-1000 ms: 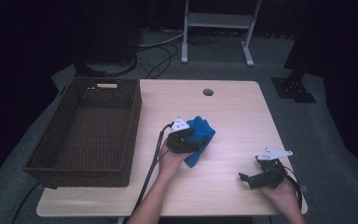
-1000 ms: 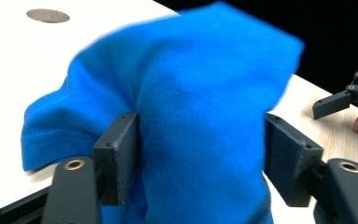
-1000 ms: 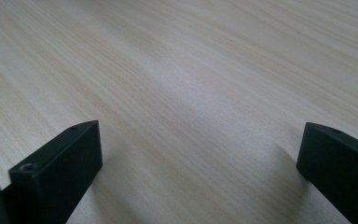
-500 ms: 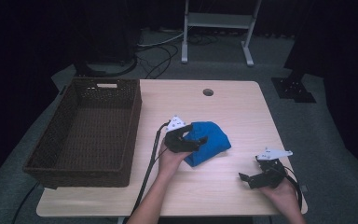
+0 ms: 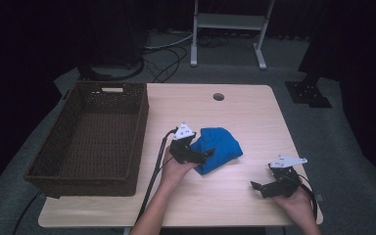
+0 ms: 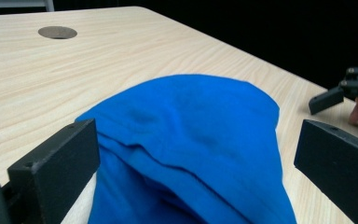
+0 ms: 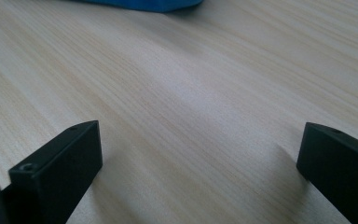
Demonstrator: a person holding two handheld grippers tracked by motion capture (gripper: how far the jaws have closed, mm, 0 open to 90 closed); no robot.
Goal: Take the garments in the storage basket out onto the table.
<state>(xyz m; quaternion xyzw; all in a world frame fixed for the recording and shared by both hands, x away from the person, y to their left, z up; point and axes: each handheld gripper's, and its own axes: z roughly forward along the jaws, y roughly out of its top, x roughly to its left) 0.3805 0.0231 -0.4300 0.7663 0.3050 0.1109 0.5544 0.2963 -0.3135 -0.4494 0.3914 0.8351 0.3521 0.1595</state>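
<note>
A folded blue cloth (image 5: 221, 149) lies on the light wooden table (image 5: 245, 112) near its middle. My left gripper (image 5: 205, 155) sits at the cloth's left edge, pointing right. Its jaws have just been opening and now stand wide. In the left gripper view the cloth (image 6: 191, 140) bulges up between the jaws of that gripper (image 6: 198, 144), and neither pad presses on it. My right gripper (image 5: 261, 179) rests low near the front right corner, open, with bare wood between its jaws (image 7: 200, 149). The cloth's edge (image 7: 140, 3) shows far ahead of it.
A dark wicker basket (image 5: 85, 175) stands along the table's left side, with nothing in it. A round cable hole (image 5: 218, 96) is near the far edge. The right gripper (image 6: 349, 91) shows beyond the cloth. Cables and a metal stand lie on the floor behind.
The cloth, bunched at the left gripper a second ago, now lies lower and spread to the right. The left jaws have opened off it. The right gripper has kept still.
</note>
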